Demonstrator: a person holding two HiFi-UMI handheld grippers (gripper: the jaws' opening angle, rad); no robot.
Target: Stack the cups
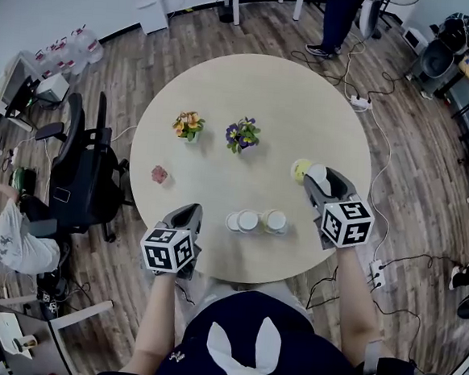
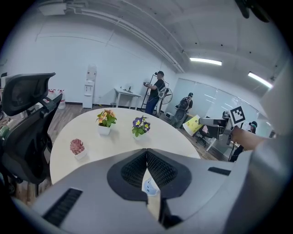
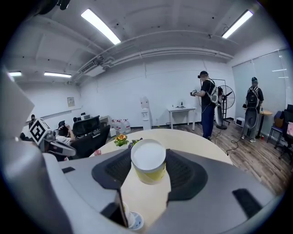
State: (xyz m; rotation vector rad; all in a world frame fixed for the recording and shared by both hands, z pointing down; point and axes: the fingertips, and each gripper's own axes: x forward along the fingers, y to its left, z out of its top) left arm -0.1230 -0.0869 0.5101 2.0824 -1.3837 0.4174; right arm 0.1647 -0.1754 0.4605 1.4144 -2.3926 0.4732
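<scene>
Yellow cup (image 1: 301,170): gripped across its wall by the right claw (image 3: 148,157), clear of the counter (image 1: 226,93). The row of cups (image 1: 254,221) stands on the counter to that claw's left and nearer the person, with its right-end cup closest. Left claw (image 2: 146,153): closed, empty, beside the row's left end.

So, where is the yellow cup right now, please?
In the head view, the right gripper holds the yellow cup over the right side of the table, right of the row of cups.
</scene>
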